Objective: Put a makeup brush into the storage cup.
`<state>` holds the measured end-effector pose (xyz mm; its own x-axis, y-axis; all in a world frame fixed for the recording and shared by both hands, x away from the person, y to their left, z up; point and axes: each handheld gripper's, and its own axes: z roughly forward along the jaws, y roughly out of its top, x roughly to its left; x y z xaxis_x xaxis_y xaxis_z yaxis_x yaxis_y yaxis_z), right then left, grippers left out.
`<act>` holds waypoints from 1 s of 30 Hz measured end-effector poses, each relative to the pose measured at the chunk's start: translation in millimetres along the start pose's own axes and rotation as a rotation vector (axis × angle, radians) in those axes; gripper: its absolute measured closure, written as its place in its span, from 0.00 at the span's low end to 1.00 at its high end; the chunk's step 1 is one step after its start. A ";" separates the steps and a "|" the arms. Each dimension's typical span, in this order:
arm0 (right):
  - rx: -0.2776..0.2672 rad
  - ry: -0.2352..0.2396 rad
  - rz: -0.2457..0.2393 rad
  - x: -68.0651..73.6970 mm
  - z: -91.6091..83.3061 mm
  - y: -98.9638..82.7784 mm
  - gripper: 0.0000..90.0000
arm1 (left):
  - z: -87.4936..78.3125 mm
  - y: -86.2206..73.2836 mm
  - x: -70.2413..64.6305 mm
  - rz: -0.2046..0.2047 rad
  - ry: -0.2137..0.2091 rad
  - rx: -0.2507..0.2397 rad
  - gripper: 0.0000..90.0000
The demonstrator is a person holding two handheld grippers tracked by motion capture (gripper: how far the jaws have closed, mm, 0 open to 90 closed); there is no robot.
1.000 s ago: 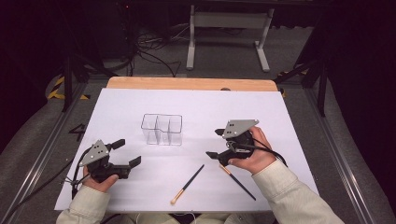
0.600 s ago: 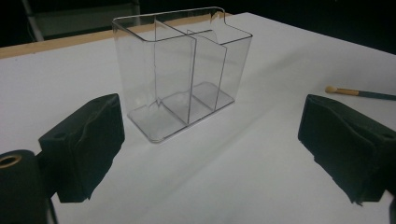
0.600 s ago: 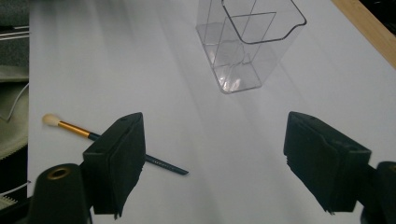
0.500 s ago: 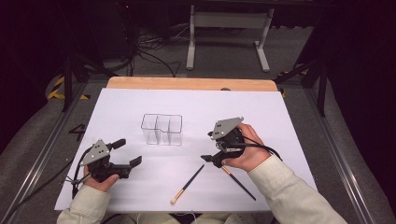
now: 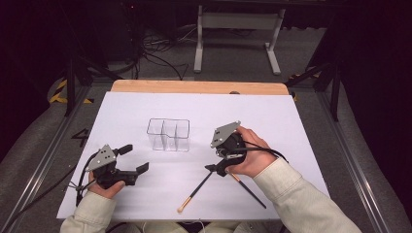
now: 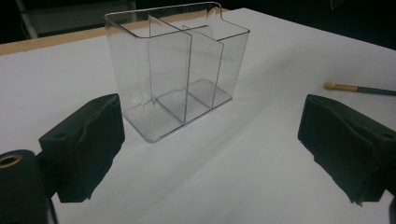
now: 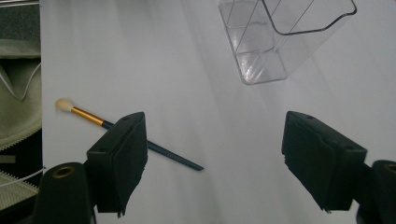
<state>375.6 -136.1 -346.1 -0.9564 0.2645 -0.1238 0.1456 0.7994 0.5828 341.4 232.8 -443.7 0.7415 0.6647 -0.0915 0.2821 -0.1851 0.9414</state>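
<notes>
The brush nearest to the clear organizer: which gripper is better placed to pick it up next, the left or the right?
The right gripper, probably. Its open jaws hover directly over the dark tip of the brush. The left gripper, also open, sits farther off, facing the clear organizer.

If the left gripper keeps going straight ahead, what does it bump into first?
Most likely the clear organizer: it stands upright straight ahead between the open jaws of the left gripper, with bare white table before it.

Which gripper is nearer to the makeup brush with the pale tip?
Right. The right gripper hovers open at the brush handle's far end; the left gripper sits open well off to its left.
</notes>
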 end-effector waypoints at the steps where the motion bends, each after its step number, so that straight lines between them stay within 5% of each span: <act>1: 0.009 0.000 -0.004 -0.1 1.4 0.6 0.26 | -0.2 0.0 0.1 0.000 0.001 0.002 0.09; 30: 0.211 0.096 -0.061 11.1 39.5 6.2 0.26 | -0.2 -1.1 -0.8 0.013 -0.008 0.029 0.09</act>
<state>375.9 -106.9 -375.6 -0.9832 0.1681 -0.0708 0.1272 0.9101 0.3944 340.4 232.6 -444.5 0.7501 0.6562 -0.0816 0.2895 -0.2150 0.9327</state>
